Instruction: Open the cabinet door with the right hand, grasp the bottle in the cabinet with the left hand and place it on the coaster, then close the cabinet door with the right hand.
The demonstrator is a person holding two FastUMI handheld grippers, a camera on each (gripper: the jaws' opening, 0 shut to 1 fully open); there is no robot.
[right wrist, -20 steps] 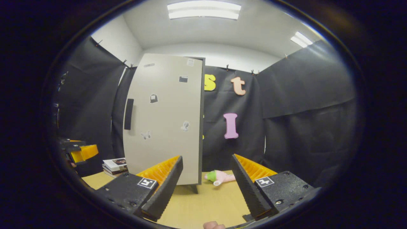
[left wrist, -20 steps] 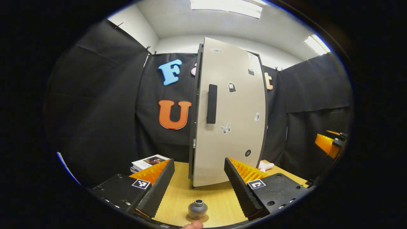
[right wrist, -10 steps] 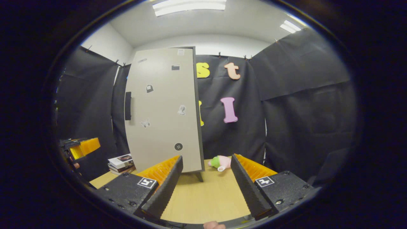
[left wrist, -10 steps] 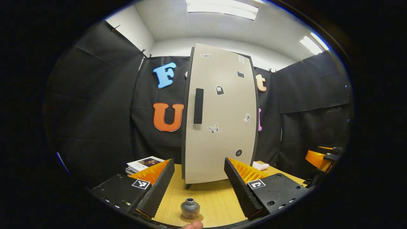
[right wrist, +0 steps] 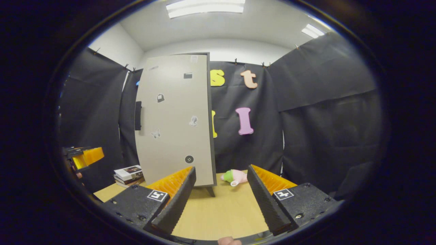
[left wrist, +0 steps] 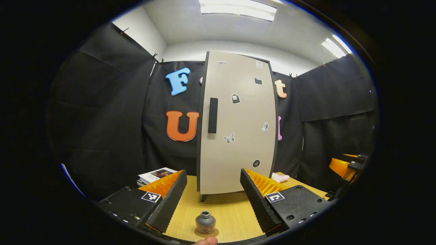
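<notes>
A tall beige cabinet [left wrist: 238, 126] with a dark vertical handle [left wrist: 213, 115] stands on the wooden table, its door flush with the dark frame. The small grey bottle [left wrist: 205, 223] stands upright on a round patterned coaster [left wrist: 206, 233] near the table's front edge. My left gripper [left wrist: 214, 197] is open, its fingers apart above and behind the bottle, touching nothing. In the right gripper view the cabinet [right wrist: 175, 122] is at the left. My right gripper [right wrist: 221, 195] is open over bare table, well short of the cabinet. The other gripper [right wrist: 81, 158] shows at far left.
A stack of books [left wrist: 155, 175] lies left of the cabinet, books [right wrist: 127, 173] also seen in the right gripper view. A pink and green plush toy [right wrist: 235, 177] lies right of the cabinet's foot. Black cloth walls enclose the table [right wrist: 224, 211].
Both grippers have drawn back from the cabinet over the second, so it looks smaller and more square-on. The bottle on the coaster has stayed put. Both grippers remain open.
</notes>
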